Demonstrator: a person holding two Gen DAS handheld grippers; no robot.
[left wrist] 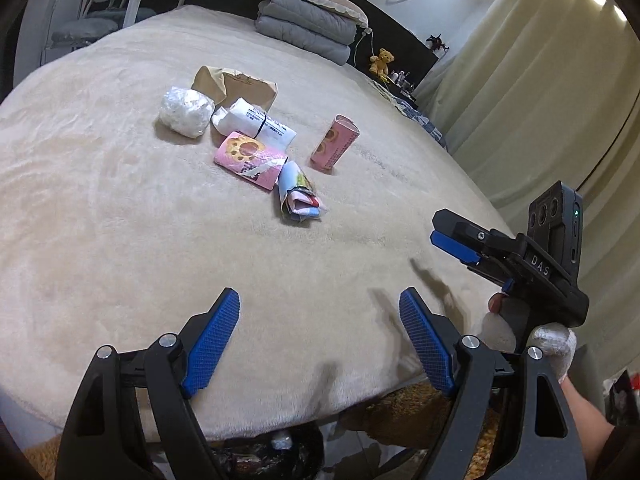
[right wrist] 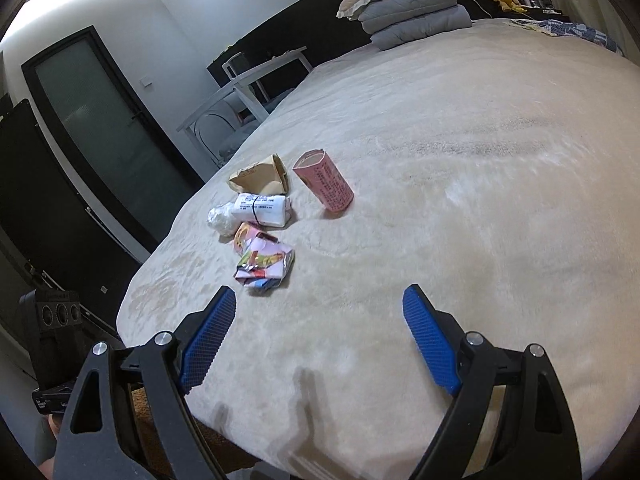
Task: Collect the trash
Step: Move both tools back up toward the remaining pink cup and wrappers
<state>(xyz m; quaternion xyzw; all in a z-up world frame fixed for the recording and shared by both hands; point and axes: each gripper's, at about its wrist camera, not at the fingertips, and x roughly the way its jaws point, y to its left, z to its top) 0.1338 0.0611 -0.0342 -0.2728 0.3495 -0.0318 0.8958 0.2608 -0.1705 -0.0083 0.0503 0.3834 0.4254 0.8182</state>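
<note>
Several pieces of trash lie on a beige bed (left wrist: 120, 220): a white crumpled plastic ball (left wrist: 186, 111), a brown paper bag (left wrist: 236, 86), a white labelled packet (left wrist: 256, 124), a pink wrapper (left wrist: 250, 159), a crumpled colourful wrapper (left wrist: 298, 194) and a pink carton (left wrist: 334, 142). My left gripper (left wrist: 320, 308) is open and empty above the bed's near edge. My right gripper (right wrist: 320, 304) is open and empty; the colourful wrapper (right wrist: 264, 266) lies just beyond its left finger. The pink carton (right wrist: 324, 186) lies farther off. The right gripper's body shows at the right of the left wrist view (left wrist: 520, 256).
Folded grey bedding with a pillow (left wrist: 308, 24) sits at the bed's far end. A teddy bear (left wrist: 382, 60) and curtains (left wrist: 540, 100) are at the right. A white desk (right wrist: 248, 84) and a dark door (right wrist: 100, 112) stand left of the bed. A dark bag (left wrist: 272, 456) lies below the bed edge.
</note>
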